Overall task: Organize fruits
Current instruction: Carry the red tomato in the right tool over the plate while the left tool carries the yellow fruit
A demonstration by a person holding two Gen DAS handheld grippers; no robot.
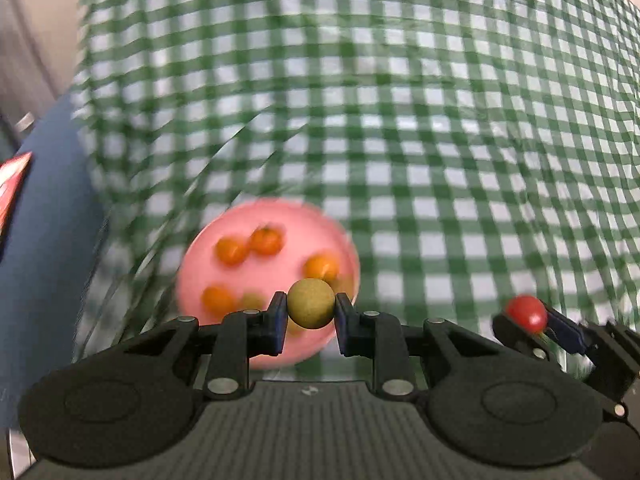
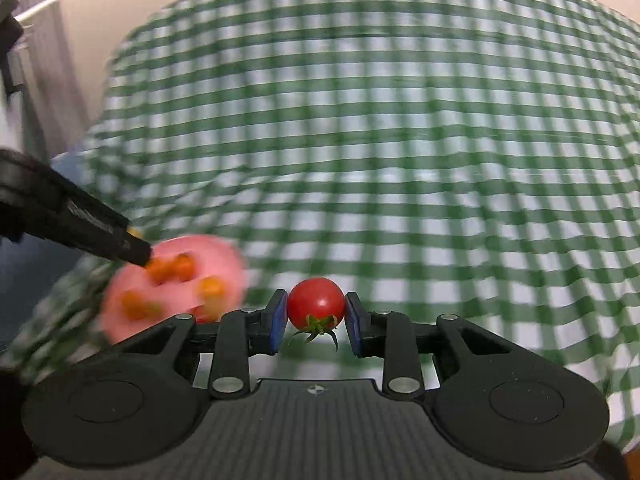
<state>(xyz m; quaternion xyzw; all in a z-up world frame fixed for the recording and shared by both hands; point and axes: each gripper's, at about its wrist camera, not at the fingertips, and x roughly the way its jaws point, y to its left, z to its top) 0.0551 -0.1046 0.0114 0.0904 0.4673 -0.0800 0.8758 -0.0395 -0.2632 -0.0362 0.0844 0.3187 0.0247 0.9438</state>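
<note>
Two fruits are in hand at once. A round, dull yellow-green fruit with a matte, speckled skin (image 1: 311, 303) sits clamped between the two pads of the left gripper (image 1: 311, 312), hanging above the near edge of a round pink plate (image 1: 224, 226). A glossy red cherry tomato with its green calyx pointing down (image 2: 316, 303) is pinched between the blue pads of the right gripper (image 2: 316, 314), clear of the plate and off to its right over the green-and-white checked tablecloth (image 2: 400, 160). Both grippers are closed only as far as the fruit allows.

Several small orange fruits (image 1: 265, 241) lie scattered on the plate, along with what looks like one or two yellowish ones, too blurred to count. In the left wrist view the right gripper and its tomato show at the lower right, near the left gripper but not touching it. A blue surface (image 1: 48, 216) and the corner of a red object (image 1: 12, 184) lie beyond the cloth's left edge.

Risks, as a judgement: both fruits are round and smooth, so a loose or off-centre grip could let one roll out, and too hard a squeeze could split the tomato. Released from a height, either could bounce off the shallow plate or knock the orange fruits. The two grippers could also collide over the plate.

No brand or readable writing shows; the red object's markings are too blurred to read.
</note>
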